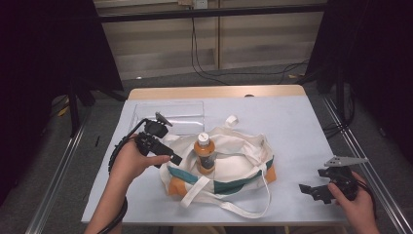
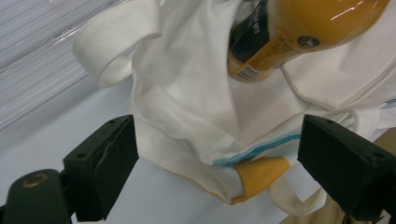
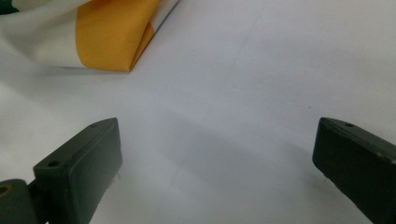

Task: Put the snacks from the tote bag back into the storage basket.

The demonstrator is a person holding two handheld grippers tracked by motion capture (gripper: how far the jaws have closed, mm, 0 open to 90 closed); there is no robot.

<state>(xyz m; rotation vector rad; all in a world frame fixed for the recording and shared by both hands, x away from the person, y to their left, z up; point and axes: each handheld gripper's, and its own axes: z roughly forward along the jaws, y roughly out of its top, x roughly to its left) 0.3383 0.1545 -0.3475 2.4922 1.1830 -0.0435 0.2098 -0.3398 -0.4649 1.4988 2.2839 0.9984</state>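
Left claw (image 1: 168,155) at left-centre of the high view, jaws spread wide, gripping nothing. Poised right at the left edge of the white canvas tote bag with teal stripe and orange corners (image 1: 234,165); contact with the cloth not resolvable from above. Left gripper view: bag fabric (image 2: 196,107) and its orange corner (image 2: 259,175) sit between the two black jaws, visible gap to each jaw.

Orange-capped bottle of amber drink with dark label (image 1: 205,153) lying on the bag's fabric at centre frame, cap pointing to the top of the frame. Same bottle (image 2: 299,32) at upper right of the left gripper view, beyond the jaw tips, apart from them.

Right claw (image 1: 316,191) at lower right of the high view, released, jaws wide, holding nothing. Well apart from the bag's right edge. Right gripper view: bare surface (image 3: 243,93) between the jaws, orange bag corner (image 3: 116,37) at upper left, clear of both jaws.

Pale grey-blue surface (image 1: 292,126): open room across the right half and along the top edge. Clear flat plastic tray (image 1: 187,116) at upper left, just above the left claw, near the bag's top-left edge. White bag straps: one loop (image 1: 232,120) toward the top, one long loop (image 1: 253,204) reaching close to the bottom edge of the surface.
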